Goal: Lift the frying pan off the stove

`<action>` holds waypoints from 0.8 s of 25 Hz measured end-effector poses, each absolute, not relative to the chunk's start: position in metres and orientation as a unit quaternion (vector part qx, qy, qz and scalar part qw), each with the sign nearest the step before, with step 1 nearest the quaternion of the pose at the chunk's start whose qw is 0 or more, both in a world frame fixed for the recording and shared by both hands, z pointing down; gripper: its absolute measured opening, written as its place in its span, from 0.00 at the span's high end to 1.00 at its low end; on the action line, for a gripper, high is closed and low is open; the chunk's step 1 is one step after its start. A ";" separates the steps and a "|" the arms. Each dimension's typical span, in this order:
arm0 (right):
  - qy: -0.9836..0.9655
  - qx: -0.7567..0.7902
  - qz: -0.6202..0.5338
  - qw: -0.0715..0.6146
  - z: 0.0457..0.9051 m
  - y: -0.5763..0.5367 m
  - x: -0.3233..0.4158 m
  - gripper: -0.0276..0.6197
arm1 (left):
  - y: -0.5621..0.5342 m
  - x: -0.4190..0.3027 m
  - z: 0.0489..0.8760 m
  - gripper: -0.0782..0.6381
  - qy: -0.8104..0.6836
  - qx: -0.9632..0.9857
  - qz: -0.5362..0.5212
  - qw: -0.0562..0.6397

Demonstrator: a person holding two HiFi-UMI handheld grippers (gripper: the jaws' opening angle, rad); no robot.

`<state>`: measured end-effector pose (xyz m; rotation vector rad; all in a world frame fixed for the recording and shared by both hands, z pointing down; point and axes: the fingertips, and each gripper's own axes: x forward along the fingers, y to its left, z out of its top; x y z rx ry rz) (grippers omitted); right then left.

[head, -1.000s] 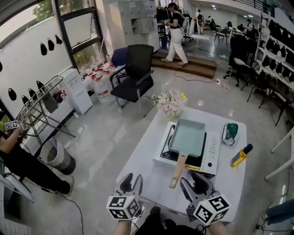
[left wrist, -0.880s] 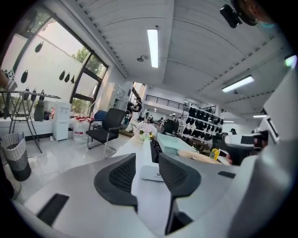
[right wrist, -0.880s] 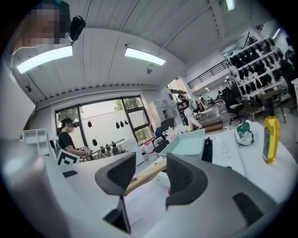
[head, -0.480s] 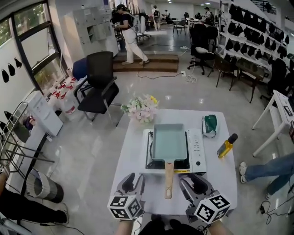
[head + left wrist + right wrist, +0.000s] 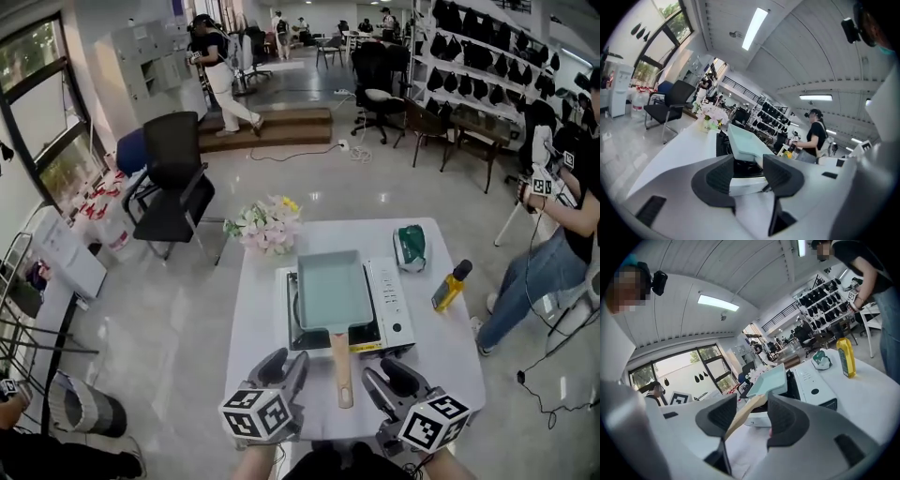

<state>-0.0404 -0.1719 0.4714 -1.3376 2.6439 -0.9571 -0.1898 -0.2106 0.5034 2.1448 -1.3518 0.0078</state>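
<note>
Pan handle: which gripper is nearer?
Right. The right gripper sits open just right of the handle. The left gripper, its empty jaws just opening wider, lies farther off to the left.

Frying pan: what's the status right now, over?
Left gripper jaws just been opening, nothing between; right gripper jaws open, nothing gripped. Pale teal rectangular frying pan with wooden handle sits on the white portable stove, not yet lifted. Nothing blocks the handle.

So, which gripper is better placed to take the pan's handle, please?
Right, probably: the wooden handle lines up with the gap between the right gripper's open jaws. The left gripper, whose empty jaws have just been opening, faces the stove's front.
</note>
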 end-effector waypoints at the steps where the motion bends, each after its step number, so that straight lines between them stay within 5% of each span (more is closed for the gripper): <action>1: 0.847 -0.430 -0.310 0.015 0.472 -0.172 -0.041 0.66 | -0.212 -0.187 0.503 0.65 -0.499 0.809 -0.003 0.310; 20: 0.830 -0.440 -0.342 0.034 0.474 -0.176 -0.048 0.66 | -0.230 -0.134 0.504 0.61 -0.368 0.800 -0.058 0.471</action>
